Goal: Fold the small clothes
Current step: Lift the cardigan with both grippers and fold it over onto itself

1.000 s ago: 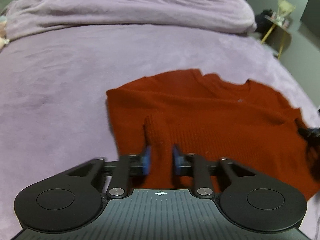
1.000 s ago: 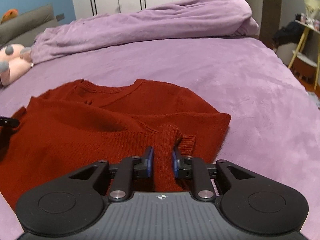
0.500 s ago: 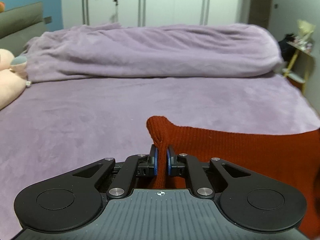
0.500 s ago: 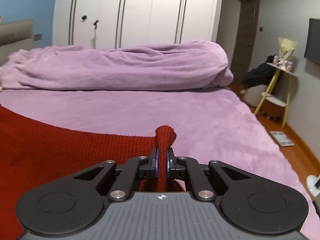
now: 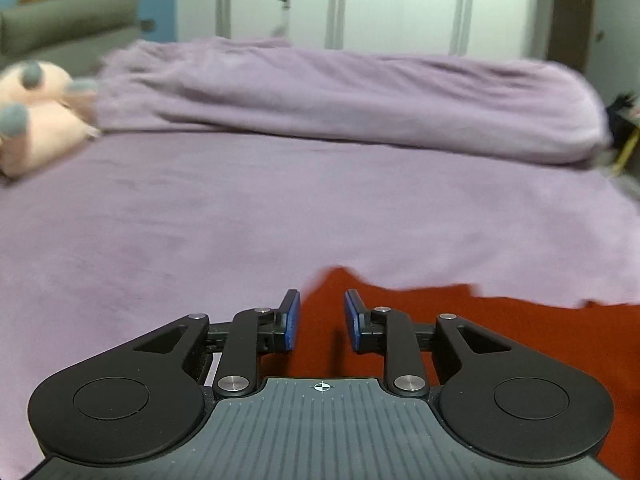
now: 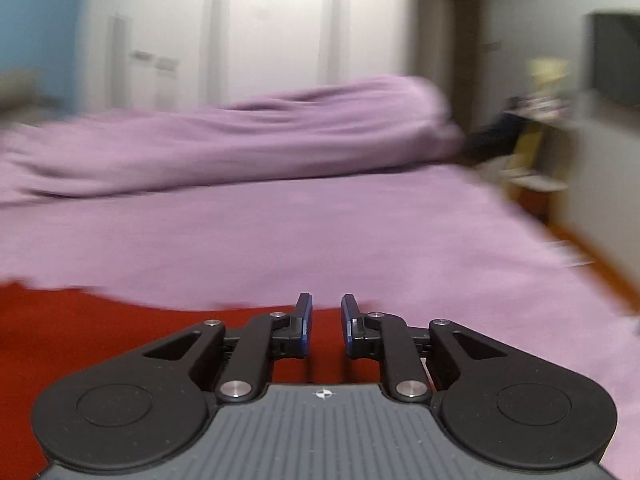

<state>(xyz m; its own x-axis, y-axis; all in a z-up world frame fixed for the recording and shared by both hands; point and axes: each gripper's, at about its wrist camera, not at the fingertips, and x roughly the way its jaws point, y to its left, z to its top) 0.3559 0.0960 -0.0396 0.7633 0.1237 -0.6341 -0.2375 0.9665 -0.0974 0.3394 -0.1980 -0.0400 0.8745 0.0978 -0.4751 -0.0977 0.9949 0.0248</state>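
Red sweater (image 5: 500, 332): flat on purple bed (image 5: 280, 208), near edge; lower part hidden behind gripper bodies, outline blurred.
Left gripper (image 5: 319, 318): jaws opening, released, pads clear of knit.
Right gripper (image 6: 326, 323): jaws opening, released, nothing pinched.
Rolled duvet (image 5: 340, 96): across far edge.
Plush toy (image 5: 36, 116): far left corner, cut off.
Right view heavily smeared.

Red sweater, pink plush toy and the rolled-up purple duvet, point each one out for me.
red sweater (image 5: 500, 332): left wrist view, flat knit right of the fingers.
pink plush toy (image 5: 36, 120): left wrist view, its pale body at the left edge.
purple duvet (image 5: 340, 96): left wrist view, middle of the roll.
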